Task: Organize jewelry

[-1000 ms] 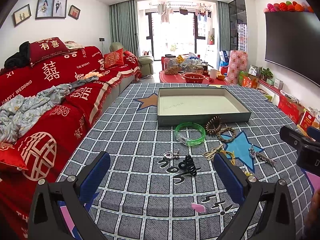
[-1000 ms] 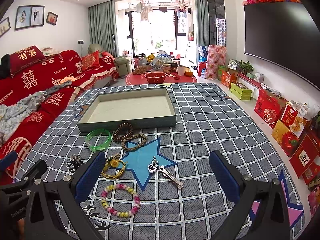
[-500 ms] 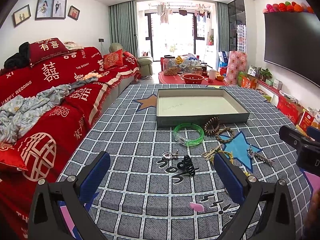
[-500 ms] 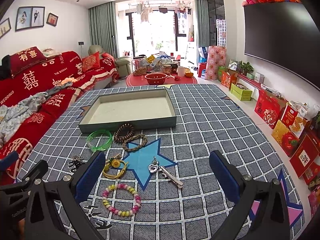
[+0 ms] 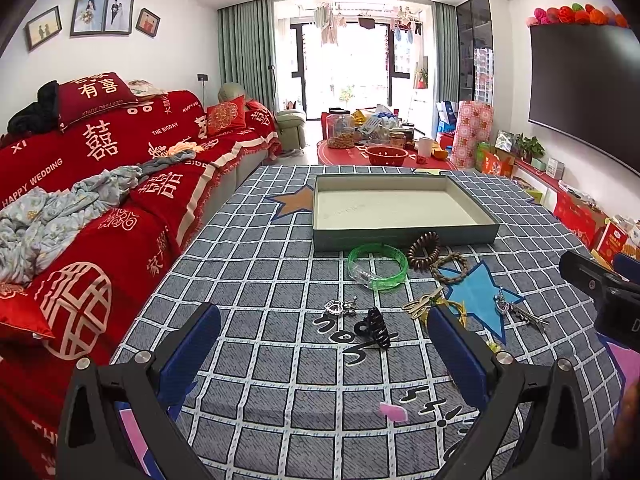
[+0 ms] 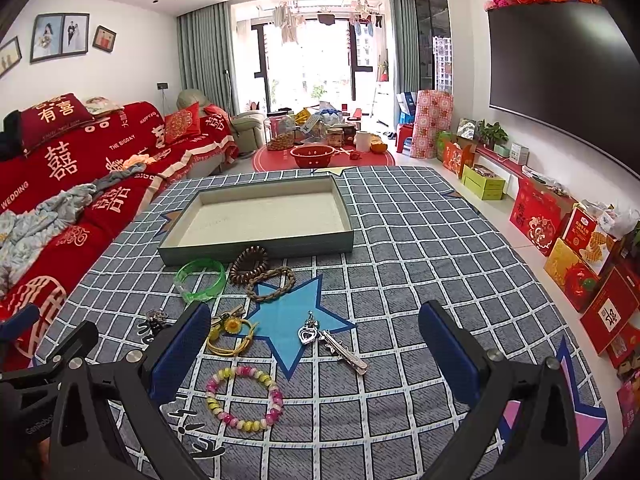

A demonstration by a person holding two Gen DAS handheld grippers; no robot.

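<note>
Jewelry: glossy green bangle, coiled brown hair tie, shallow rectangular tray.

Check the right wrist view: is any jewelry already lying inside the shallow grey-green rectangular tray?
No: the tray's pale floor is bare, and the translucent green bangle lies on the checked cloth in front of it.

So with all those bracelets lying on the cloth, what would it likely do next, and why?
Probably lower the right gripper onto the pink-and-yellow bead bracelet. Both grippers are open and hold nothing, the tray is bare, and that bracelet lies nearest between the right fingers.
</note>
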